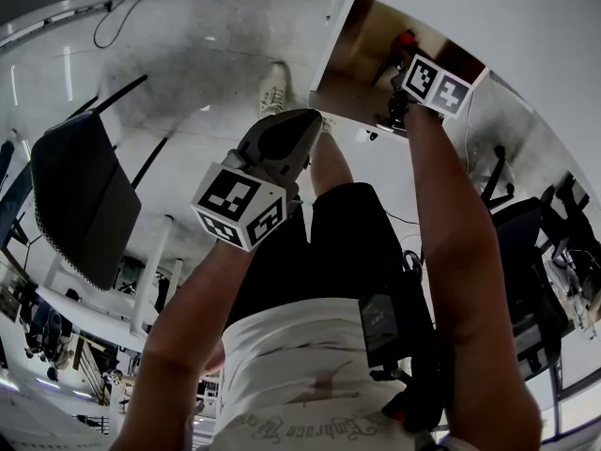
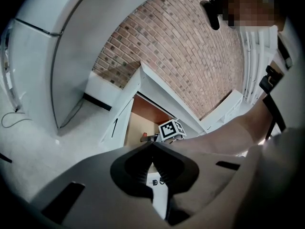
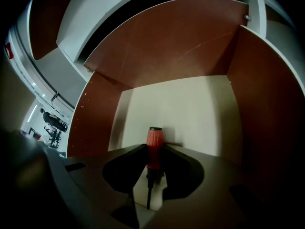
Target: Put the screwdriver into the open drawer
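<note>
Right gripper (image 3: pixel 154 154) pinches the screwdriver (image 3: pixel 153 141), handle forward, inside the open drawer (image 3: pixel 190 111).

No legible text; shirt print (image 1: pixel 300 427) too blurred (marker cube (image 1: pixel 240 207): pattern only).

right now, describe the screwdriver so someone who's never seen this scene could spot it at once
Find the open drawer with reddish-brown walls and a pale floor. The right gripper reaches into it, shut on the screwdriver. Its bright orange-red handle and thin black shaft stand out against the pale floor.
</note>
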`<state>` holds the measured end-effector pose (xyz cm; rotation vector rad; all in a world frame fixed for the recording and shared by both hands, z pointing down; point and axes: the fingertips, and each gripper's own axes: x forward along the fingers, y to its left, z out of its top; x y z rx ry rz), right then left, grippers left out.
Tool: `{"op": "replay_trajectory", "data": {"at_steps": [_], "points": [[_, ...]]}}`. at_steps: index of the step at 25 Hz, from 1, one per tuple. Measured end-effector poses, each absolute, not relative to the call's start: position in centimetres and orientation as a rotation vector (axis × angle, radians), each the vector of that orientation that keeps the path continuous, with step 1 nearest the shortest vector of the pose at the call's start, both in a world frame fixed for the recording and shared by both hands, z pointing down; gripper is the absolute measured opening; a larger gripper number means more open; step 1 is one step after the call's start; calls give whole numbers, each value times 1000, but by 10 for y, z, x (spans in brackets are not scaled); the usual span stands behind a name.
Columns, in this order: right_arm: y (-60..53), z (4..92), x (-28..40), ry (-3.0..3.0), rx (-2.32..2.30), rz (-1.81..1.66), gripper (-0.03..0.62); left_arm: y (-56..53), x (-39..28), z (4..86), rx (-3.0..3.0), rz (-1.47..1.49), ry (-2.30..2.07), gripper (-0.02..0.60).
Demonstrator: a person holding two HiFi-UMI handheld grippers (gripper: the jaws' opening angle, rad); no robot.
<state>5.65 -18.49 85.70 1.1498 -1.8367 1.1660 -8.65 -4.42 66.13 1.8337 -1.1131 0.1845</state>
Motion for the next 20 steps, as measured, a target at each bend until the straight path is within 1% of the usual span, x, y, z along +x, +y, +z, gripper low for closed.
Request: {"op": "replay_trajectory", "data": {"at_steps": [20], "points": [[-185,863,59,-1802,1127,1044,121,-42,-90,666,1834,194,-1092,20]]}}
